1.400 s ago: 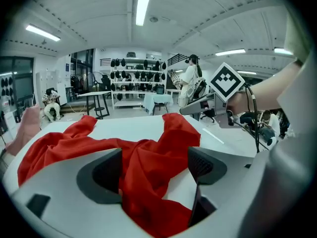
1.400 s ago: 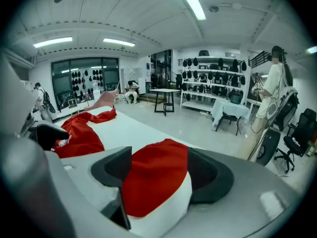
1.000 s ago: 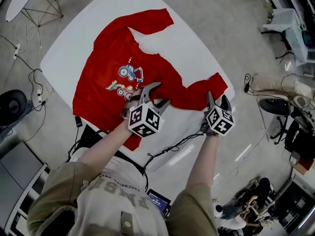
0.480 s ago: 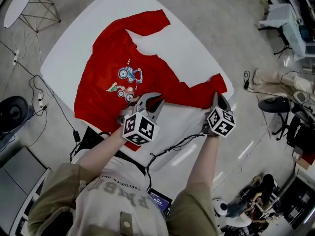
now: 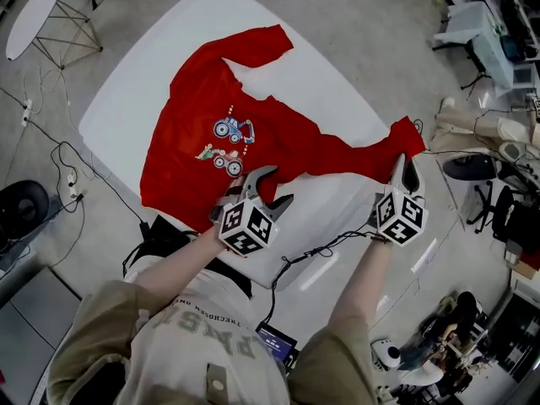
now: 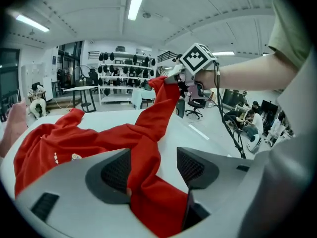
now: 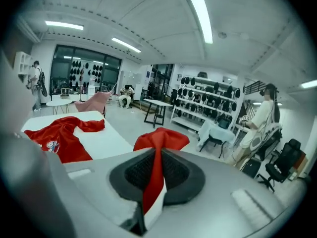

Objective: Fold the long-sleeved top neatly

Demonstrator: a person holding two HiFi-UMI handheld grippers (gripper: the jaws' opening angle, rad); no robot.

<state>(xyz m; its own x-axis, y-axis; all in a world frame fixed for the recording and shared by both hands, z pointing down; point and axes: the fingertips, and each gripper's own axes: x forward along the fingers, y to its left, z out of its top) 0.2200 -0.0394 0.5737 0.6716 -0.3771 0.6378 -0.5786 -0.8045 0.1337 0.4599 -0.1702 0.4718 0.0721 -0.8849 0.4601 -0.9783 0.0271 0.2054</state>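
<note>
Head view first: the red top (image 5: 211, 116) lies face up on the white table (image 5: 329, 66). Its body is spread across the upper middle of the frame, with the tractor print (image 5: 229, 140) showing near its centre. One sleeve (image 5: 371, 152) stretches to the right side of the frame, and the right gripper (image 5: 404, 165) sits at its cuff by the table's right corner. The right gripper view settles the grip: the jaws are pressed together on the sleeve, a fold of red cloth nipped between the black pads and fanning out beyond them.

Now the left gripper (image 5: 272, 186), lower middle of the head view, at the near hem. From above you can see the jaws are apart, but not what is in them. Its own view shows it: the jaws have just been opening and the pads are spread. A bunched ridge of red cloth lies between them, against the pad at frame left and clear of the other. That view also catches the right gripper in the upper middle, holding the sleeve up off the table.
</note>
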